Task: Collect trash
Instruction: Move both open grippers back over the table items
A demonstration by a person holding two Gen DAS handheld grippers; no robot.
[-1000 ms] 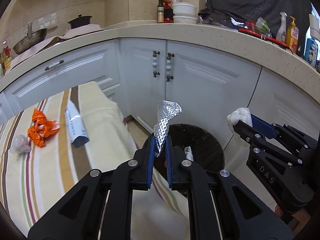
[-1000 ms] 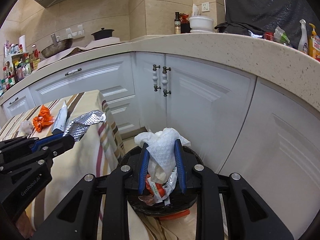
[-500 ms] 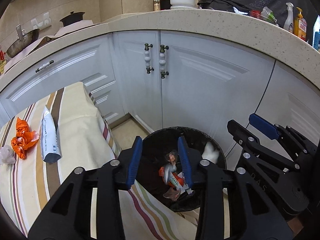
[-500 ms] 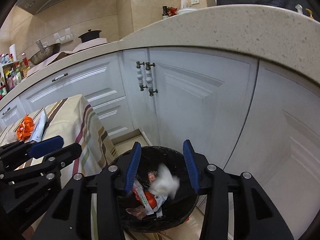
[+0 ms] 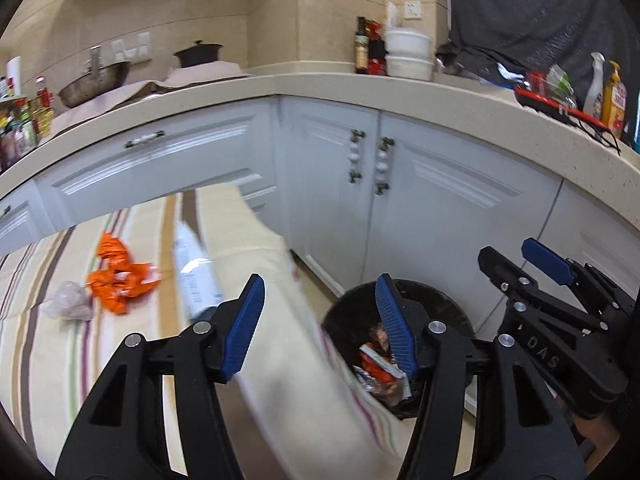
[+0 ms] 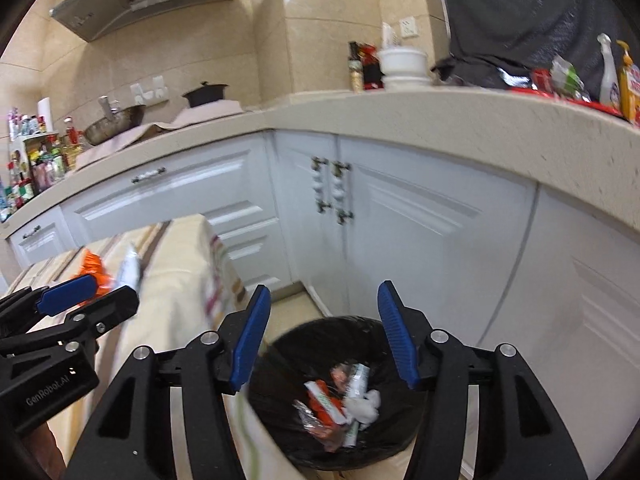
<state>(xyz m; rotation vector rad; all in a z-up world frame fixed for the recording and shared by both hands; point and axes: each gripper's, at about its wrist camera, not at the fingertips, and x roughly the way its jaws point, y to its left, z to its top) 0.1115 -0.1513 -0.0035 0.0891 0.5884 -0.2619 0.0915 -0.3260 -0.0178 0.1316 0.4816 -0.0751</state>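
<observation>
Hovering side by side, both grippers carry nothing. The left gripper (image 5: 320,324) has just been opening, and its ribbed blue pads now stand well apart with only air between them; the same goes for the right gripper (image 6: 323,332), whose jaws have also just been spreading and frame the mouth of the bin.

Below and ahead of the right gripper sits the round trash bin (image 6: 280,360), lined with glossy black plastic. In it lies a heap of crumpled trash (image 6: 340,404): orange-and-white wrappers, a wadded white tissue and some crinkled clear film.

To the left of the left gripper spreads a cream tablecloth (image 5: 36,360) with brown, green and purple stripes (soft cloth, draping over the table edge beside the bin). On it, ahead and to the left of the left pad, lie a crumpled orange wrapper (image 5: 118,276), a flattened white tube-shaped packet (image 5: 192,272) just beside it, and a wad of pale translucent plastic (image 5: 68,302) further left.

Beyond both grippers stand white panelled cabinets (image 6: 400,216) under a speckled beige countertop (image 5: 320,84).
</observation>
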